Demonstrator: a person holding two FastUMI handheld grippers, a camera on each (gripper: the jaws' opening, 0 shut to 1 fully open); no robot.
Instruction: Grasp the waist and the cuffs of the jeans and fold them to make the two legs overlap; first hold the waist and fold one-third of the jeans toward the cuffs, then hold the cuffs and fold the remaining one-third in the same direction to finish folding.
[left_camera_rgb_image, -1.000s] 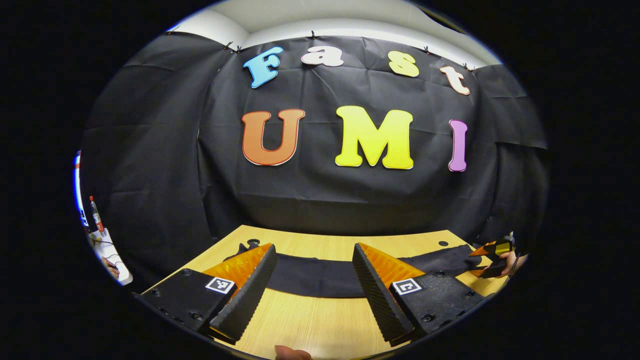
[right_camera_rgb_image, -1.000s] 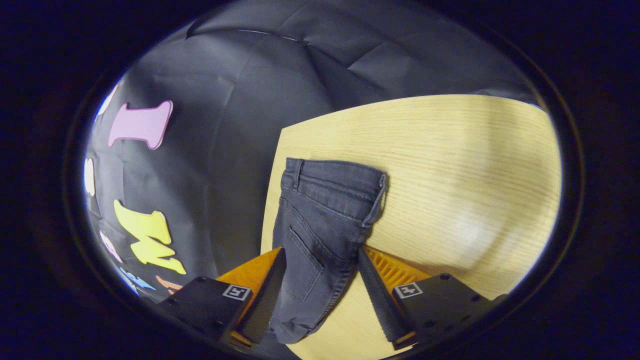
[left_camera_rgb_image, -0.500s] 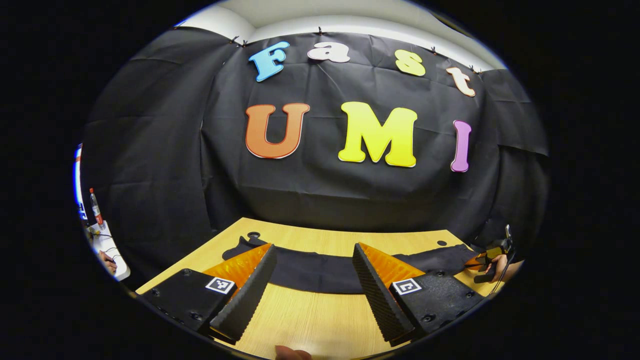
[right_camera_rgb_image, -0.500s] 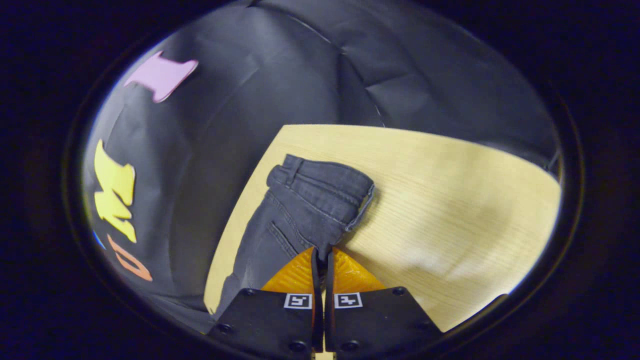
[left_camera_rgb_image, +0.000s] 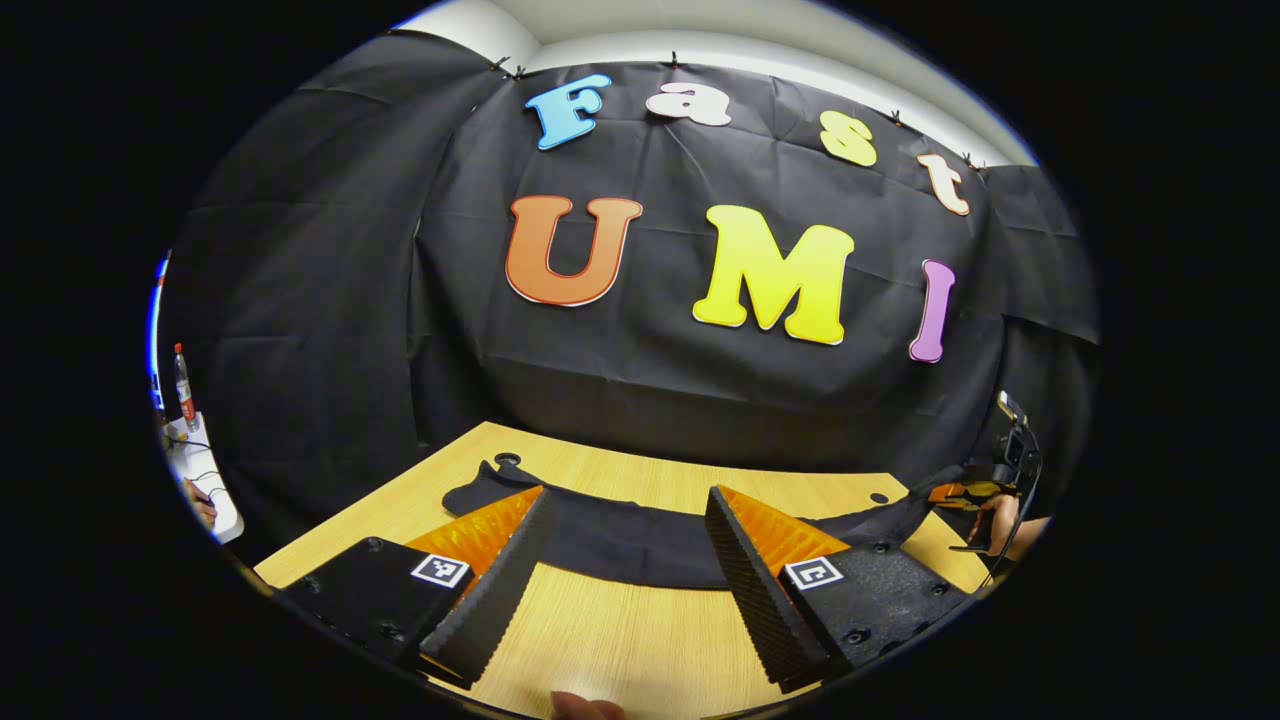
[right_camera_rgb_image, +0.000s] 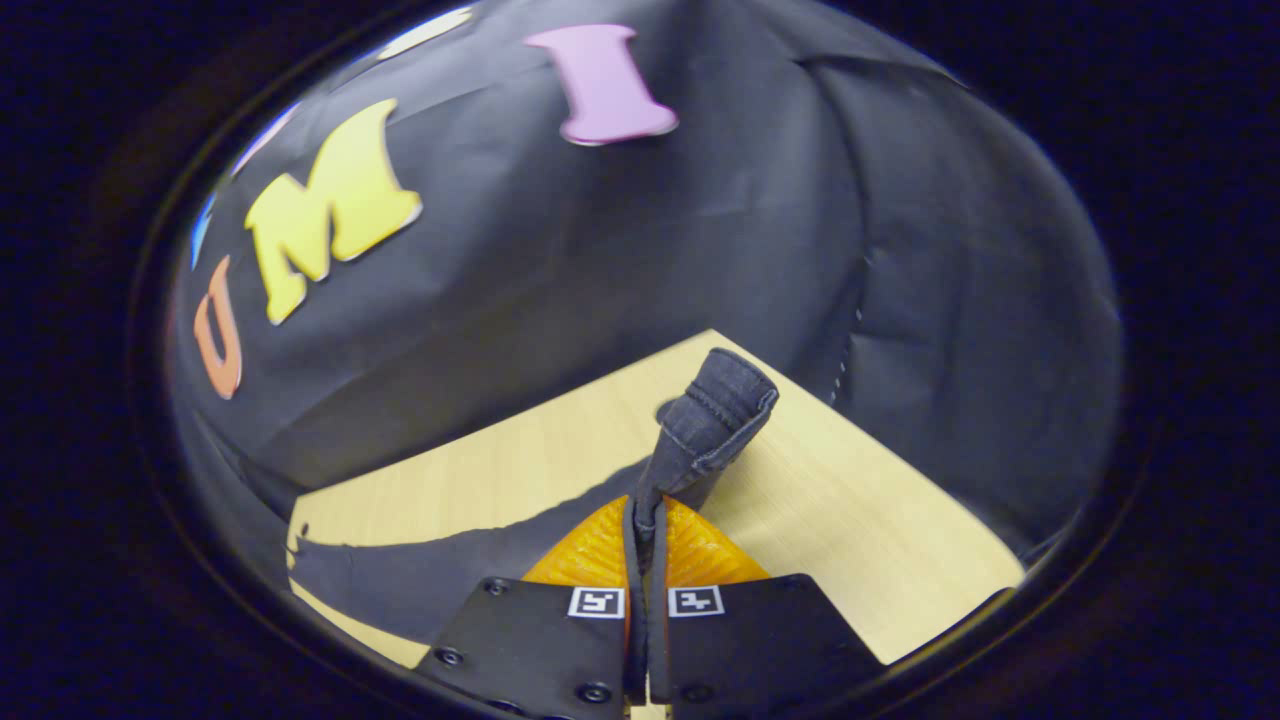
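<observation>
My right tool (right_camera_rgb_image: 640, 530) was clenched on the waist (right_camera_rgb_image: 715, 420) of the jeans (left_camera_rgb_image: 620, 535), lifting that end off the table (left_camera_rgb_image: 640, 640) while the legs lay flat across it. My left tool (left_camera_rgb_image: 625, 560) hung released above the table's near side, fingers wide apart, the jeans lying just beyond them.

Bare room is offered by the light wooden table (left_camera_rgb_image: 620, 650) before the long dark denim jeans (left_camera_rgb_image: 620, 535); behind them, passage is closed by the black cloth wall (left_camera_rgb_image: 640, 380).
</observation>
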